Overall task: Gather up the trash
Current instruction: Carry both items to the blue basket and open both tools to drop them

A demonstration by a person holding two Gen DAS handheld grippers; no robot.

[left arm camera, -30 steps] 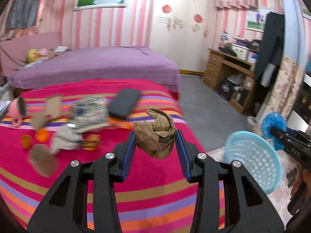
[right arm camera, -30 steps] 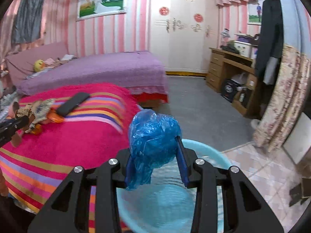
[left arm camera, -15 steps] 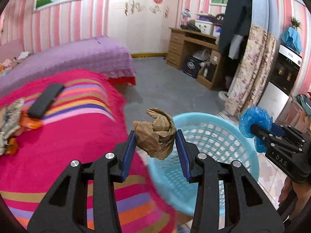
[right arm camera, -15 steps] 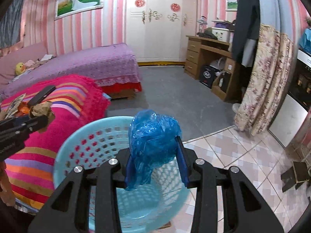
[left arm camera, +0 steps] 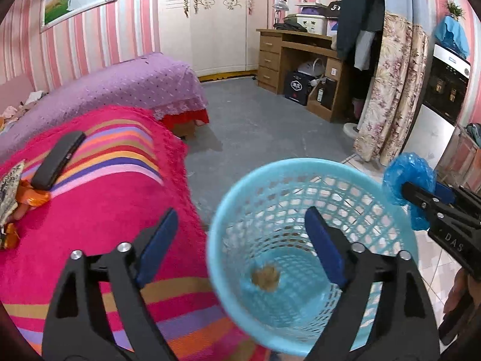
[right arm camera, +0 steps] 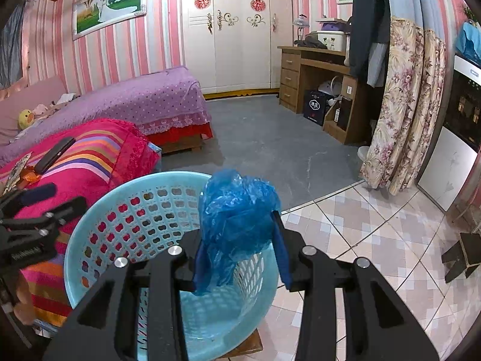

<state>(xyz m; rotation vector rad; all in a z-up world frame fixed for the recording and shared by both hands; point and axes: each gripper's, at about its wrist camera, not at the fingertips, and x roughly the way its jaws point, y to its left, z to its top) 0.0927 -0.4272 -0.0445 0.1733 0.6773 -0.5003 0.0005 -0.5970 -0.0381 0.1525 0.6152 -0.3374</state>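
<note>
The left gripper (left arm camera: 240, 237) is held over the blue basket (left arm camera: 300, 168), and its jaws are opening wide with nothing between the pads. Down in the basket a blurred brown wad (left arm camera: 266, 275) is seen, low inside near the bottom; whether it is lying there or falling cannot be told from the blur. The basket is placed just beside the striped blanket (left arm camera: 99, 198), its mesh wall touching or nearly touching the blanket's edge.

The right gripper (right arm camera: 242, 245) is clamped on a crumpled blue bag (right arm camera: 237, 210), which is squeezed between the two blue pads and held above the basket's rim (right arm camera: 99, 201) on the near side. From the left wrist view the same bag (left arm camera: 409, 177) is seen at the right of the basket, outside and above the rim, gripped at the tip of the black tool.

More litter is left on the blanket: a printed wrapper (left arm camera: 9, 192) and an orange wrapper (left arm camera: 33, 195) at the far left edge, with a dark flat case (left arm camera: 58, 159) laid just behind them. A purple bed (left arm camera: 120, 87) is seen beyond, then grey floor (left arm camera: 255, 126) and a wooden desk (left arm camera: 294, 51) against the striped wall. The left tool (right arm camera: 33, 231) is caught at the left of the right wrist view, over the blanket's side of the basket.
</note>
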